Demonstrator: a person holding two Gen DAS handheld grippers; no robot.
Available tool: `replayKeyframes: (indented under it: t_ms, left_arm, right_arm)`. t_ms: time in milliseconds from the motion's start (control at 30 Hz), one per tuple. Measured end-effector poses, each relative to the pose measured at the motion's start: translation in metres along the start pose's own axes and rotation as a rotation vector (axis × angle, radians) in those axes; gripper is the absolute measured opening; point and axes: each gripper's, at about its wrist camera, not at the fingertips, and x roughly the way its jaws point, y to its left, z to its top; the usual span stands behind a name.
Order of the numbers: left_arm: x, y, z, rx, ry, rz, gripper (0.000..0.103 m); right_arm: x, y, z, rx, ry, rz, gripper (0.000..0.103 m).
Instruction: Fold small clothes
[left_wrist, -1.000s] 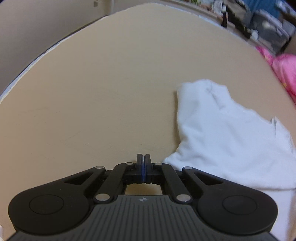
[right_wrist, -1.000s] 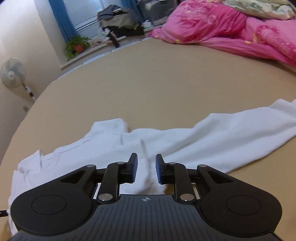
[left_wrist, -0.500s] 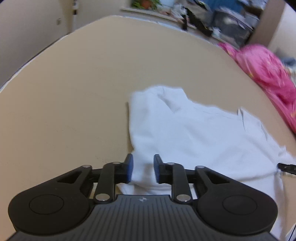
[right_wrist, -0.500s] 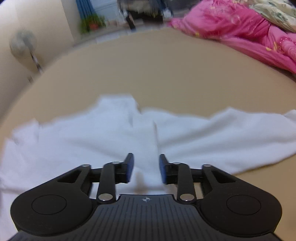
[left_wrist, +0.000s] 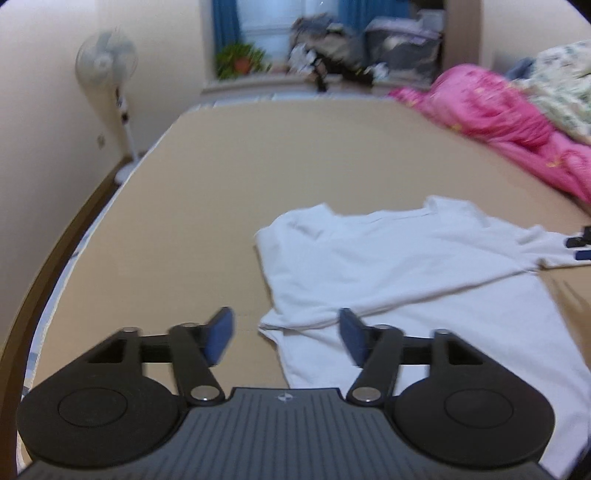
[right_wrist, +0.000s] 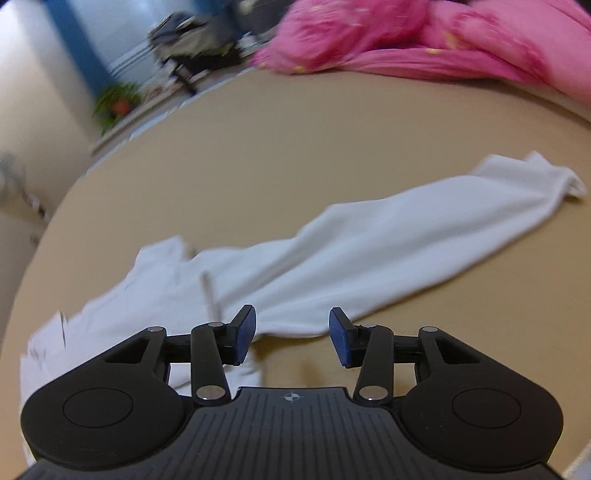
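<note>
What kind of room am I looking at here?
Probably a bedroom: a pink quilt bunched on a wide tan bed surface, a standing fan by the wall, and a white shirt spread out.

A tan bed surface (left_wrist: 295, 177) with a white shirt (left_wrist: 406, 266) spread flat, pink bedding (left_wrist: 498, 114) along its far edge.

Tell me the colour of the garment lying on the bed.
White garment, plain; clearest in the left wrist view.

Dim, soft indoor light; motion blur throughout, fisheye bending at the edges.
</note>
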Motion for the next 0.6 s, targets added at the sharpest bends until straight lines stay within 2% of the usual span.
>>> replayKeyframes:
  t_ms: [33, 100, 133, 167, 200, 267, 300, 367, 500, 567, 600]
  left_arm:
    - [-0.008, -0.002, -0.009, -0.002, -0.022, -0.013, 0.081]
    - [-0.011, -0.008, -0.031, -0.005, -0.067, -0.019, 0.081]
    - [-0.012, -0.010, -0.041, -0.007, -0.055, -0.012, 0.081]
    - [-0.002, -0.014, -0.043, 0.008, 0.017, 0.007, 0.077]
    - [0.004, -0.018, -0.040, 0.004, 0.043, 0.040, 0.067]
    - [0.002, -0.017, -0.034, -0.027, -0.014, 0.045, 0.071]
    - [0.003, -0.016, -0.032, -0.036, -0.032, 0.045, 0.073]
    - [0.013, -0.014, -0.030, -0.036, -0.021, 0.066, 0.074]
    - [0.039, -0.012, -0.035, -0.037, 0.080, 0.087, 0.073]
    - [0.047, -0.013, -0.036, -0.027, 0.099, 0.082, 0.073]
    - [0.049, -0.015, -0.036, -0.018, 0.105, 0.081, 0.073]
  right_arm:
    - [-0.005, -0.011, 0.002, 0.021, -0.012, -0.001, 0.046]
    - [-0.016, -0.035, 0.002, 0.060, -0.045, -0.013, 0.046]
    - [-0.019, -0.046, 0.002, 0.076, -0.061, -0.021, 0.046]
    - [-0.022, -0.059, 0.003, 0.095, -0.081, -0.032, 0.045]
    - [-0.024, -0.073, 0.004, 0.114, -0.101, -0.050, 0.042]
    - [-0.021, -0.102, 0.005, 0.165, -0.135, -0.087, 0.023]
    - [-0.021, -0.117, 0.007, 0.200, -0.149, -0.100, 0.022]
    - [-0.013, -0.148, 0.008, 0.286, -0.174, -0.134, 0.022]
    - [-0.002, -0.201, 0.012, 0.378, -0.232, -0.209, 0.026]
    - [0.004, -0.226, 0.012, 0.416, -0.243, -0.220, 0.038]
    - [0.008, -0.234, 0.012, 0.441, -0.248, -0.217, 0.040]
